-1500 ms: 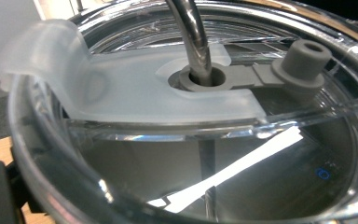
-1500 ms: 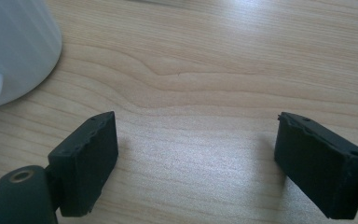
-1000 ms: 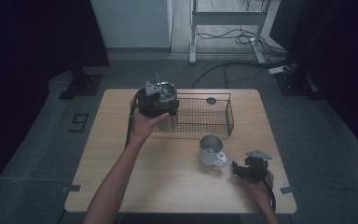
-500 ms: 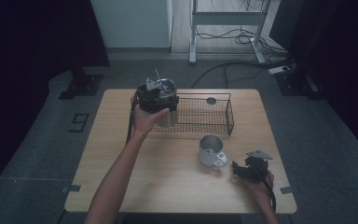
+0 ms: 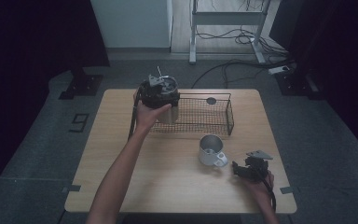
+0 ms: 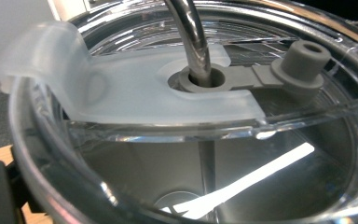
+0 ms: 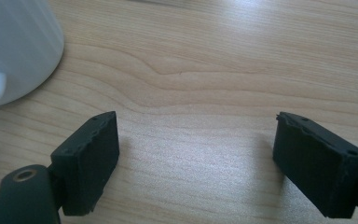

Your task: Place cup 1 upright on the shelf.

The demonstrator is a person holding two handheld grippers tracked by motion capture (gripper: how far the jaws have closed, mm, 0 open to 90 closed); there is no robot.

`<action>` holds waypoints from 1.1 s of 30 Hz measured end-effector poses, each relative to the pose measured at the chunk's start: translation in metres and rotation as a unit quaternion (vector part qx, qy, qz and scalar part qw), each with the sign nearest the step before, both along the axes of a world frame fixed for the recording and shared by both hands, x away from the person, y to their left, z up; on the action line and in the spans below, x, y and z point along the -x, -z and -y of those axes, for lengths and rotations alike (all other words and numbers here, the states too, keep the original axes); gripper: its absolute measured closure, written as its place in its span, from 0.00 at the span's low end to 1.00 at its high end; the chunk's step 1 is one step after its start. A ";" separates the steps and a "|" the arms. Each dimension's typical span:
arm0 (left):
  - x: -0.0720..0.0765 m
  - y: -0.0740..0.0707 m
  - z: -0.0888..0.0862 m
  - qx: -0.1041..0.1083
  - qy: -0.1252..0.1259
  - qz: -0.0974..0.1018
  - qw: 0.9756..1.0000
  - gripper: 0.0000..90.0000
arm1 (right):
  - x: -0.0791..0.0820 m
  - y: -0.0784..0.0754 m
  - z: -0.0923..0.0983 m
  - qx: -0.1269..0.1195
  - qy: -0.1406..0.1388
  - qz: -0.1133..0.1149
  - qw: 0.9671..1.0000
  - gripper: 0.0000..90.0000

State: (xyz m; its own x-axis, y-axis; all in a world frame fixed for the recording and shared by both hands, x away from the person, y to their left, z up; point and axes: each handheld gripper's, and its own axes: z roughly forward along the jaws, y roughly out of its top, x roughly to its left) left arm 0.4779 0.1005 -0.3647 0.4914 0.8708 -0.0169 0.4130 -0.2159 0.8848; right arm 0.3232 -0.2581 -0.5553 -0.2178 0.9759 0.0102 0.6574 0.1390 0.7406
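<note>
1. The left gripper (image 5: pixel 160 91) appears clamped on the rim of the tumbler (image 5: pixel 170 113), holding it upright at the left end of the wire basket (image 5: pixel 214 128), probably to set it inside
2. Tumbler: pale body, clear lid (image 6: pixel 135 88) with frosted tab, metal straw (image 6: pixel 193 37) through a grey grommet
3. The right gripper (image 5: pixel 251 168) rests on the table (image 5: pixel 168 186) – jaws apart, empty (parked, I judge) – beside the white mug (image 5: pixel 210 150)

High view dim, bluish – room edges nearly black, table (image 5: pixel 168 186) evenly lit from above, soft shadows. Left gripper view: clear tumbler lid (image 6: pixel 168 93) sharp, white glare streak inside. Right gripper view bright; mug (image 7: pixel 14 51) at the top-left corner slightly soft.
</note>
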 end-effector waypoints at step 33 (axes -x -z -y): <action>-0.041 0.013 0.016 -0.012 -0.014 -0.013 1.000 0.05 | 0.001 0.000 0.000 -0.001 0.000 0.001 1.000 0.16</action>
State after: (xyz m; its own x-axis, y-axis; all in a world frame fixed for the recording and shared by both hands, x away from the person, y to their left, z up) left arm 0.5192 0.0841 -0.3778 0.4668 0.8843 -0.0094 0.4426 -0.2244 0.8682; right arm 0.3226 -0.2582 -0.5554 -0.2181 0.9759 0.0108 0.6553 0.1383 0.7426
